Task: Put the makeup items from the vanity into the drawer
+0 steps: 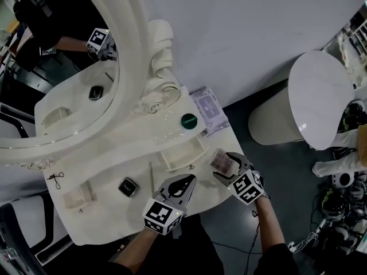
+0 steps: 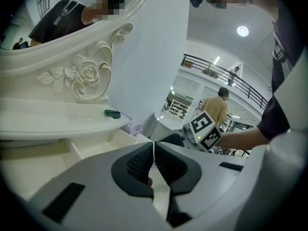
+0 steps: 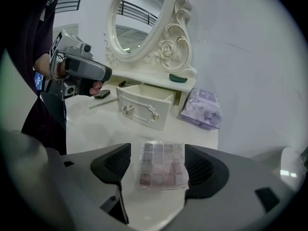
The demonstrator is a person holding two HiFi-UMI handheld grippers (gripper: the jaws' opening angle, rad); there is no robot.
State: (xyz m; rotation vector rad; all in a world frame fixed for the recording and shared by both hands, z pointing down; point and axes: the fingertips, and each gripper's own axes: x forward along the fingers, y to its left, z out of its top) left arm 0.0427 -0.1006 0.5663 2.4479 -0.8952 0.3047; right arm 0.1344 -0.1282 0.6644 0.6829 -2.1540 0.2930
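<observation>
Right hand-held gripper [image 3: 158, 163] straddles the eyeshadow palette [image 3: 162, 170], jaws apart.

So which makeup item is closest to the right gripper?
The pink eyeshadow palette, lying between the open jaws of the right gripper; the green compact and the dark square compact sit well away.

A white vanity [image 1: 109, 159] stands below an ornate oval mirror [image 1: 136, 56]. Its middle drawer [image 1: 182, 153] is pulled open. Behind the drawer, on the raised shelf, lie a round green item [image 1: 188, 120] and a purple packet [image 1: 207, 109]. The left gripper [image 1: 188, 180] is at the vanity's front edge, just right of a thin pencil [image 1: 151, 176] and a dark compact [image 1: 128, 187]. The right gripper [image 1: 225, 165] points down at a pinkish eyeshadow palette [image 1: 219, 159] to the right of the drawer.
</observation>
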